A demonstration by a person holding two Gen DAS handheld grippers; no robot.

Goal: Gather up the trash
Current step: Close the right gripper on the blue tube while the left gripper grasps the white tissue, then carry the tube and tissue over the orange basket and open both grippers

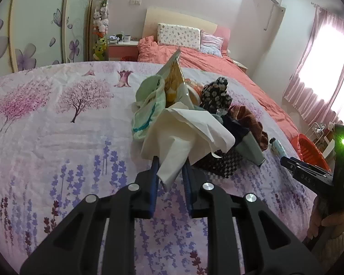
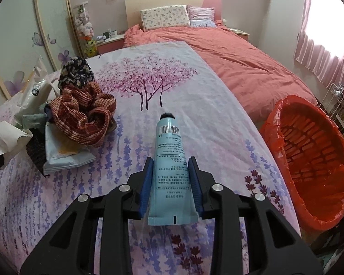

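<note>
Through my left wrist camera, my left gripper (image 1: 170, 168) has its blue pads clenched on a crumpled white tissue (image 1: 185, 133), pinched at its lower tail while the rest fans out ahead of the tips. Just beyond the tissue sits the pile on the floral sheet (image 1: 57, 137): a pale green cloth (image 1: 149, 105) ahead and to the left, a yellow snack wrapper (image 1: 174, 75) standing up behind it, a dark speckled knit (image 1: 215, 94) and a rust-coloured scarf (image 1: 247, 116) ahead to the right. Far right of my tips I glimpse the red-lined basket (image 1: 309, 151) past the bed's edge. My hold is only on a thin corner, so I judge I should lift slowly and keep the squeeze firm — a jerk could tear the paper or snag the cloth touching it.

Through my right wrist camera, my right gripper (image 2: 172, 183) is grasping a light blue tube (image 2: 170, 160) across its body, cap pointing away from me, flat crimped end back toward my palm. The tube looks lifted slightly off the sheet, though I cannot be certain. The basket (image 2: 309, 160) lies close on the right of my tips, below the mattress edge, its mouth tipped toward me. The scarf (image 2: 84, 116) and knit (image 2: 75, 73) are off to the left. To do this well I would swing right, clear the rim, then let go — low, so the tube does not bounce out.
</note>
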